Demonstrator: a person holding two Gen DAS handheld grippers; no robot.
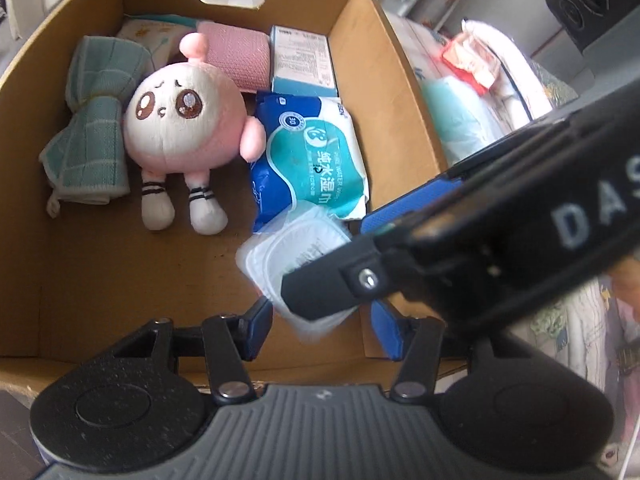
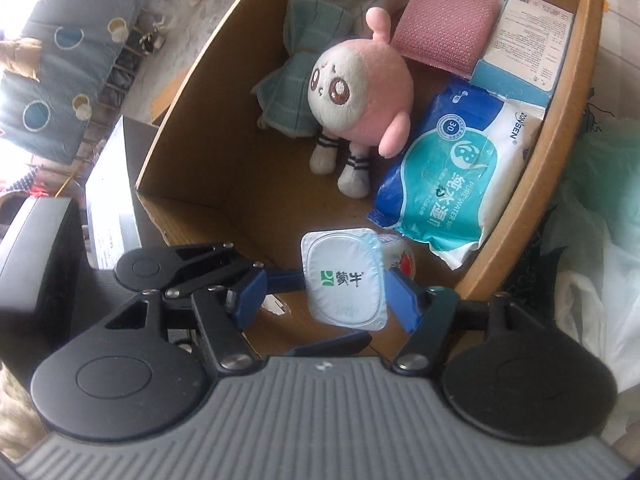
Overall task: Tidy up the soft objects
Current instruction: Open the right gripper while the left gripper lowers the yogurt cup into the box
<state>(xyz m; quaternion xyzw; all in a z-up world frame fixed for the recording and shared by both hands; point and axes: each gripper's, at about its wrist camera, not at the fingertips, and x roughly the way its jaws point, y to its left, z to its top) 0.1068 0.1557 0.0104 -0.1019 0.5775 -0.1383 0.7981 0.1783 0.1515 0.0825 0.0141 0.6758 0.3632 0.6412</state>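
yogurt cup (image 2: 346, 278): it is hanging over the near right corner of the cardboard box (image 2: 200, 100), foil lid facing the right wrist camera, just short of the wet wipes pack (image 2: 456, 176).
right gripper (image 2: 324, 292): its jaws are standing apart; the right blue finger (image 2: 402, 300) is sitting at the cup's edge while the left finger (image 2: 250, 294) is well clear, so nothing is pinching the cup from this side. it looks released.
left gripper (image 1: 316, 330): the left wrist view is showing the cup (image 1: 296, 260) above its blue fingers, with the right gripper's black body crossing in front. whether its pads are pressing on the cup cannot be told.
how the cup is likely handling: light, thin plastic walls that are denting easily, a foil lid that is puncturing under a fingertip. the best hold is looking like the side walls below the rim, gently, never on the lid.
plush doll (image 1: 180, 128): it is lying in the middle of the box floor, soft and squashy, forgiving anywhere on the round head.
green towel (image 1: 92, 124): it is folded along the left wall, limp, needing a pinch through the thick fold.
pink cloth (image 1: 240, 54): it is resting at the back beside a small carton (image 1: 302, 60).
risk: the cup is looking poised to drop or tip onto the wipes.
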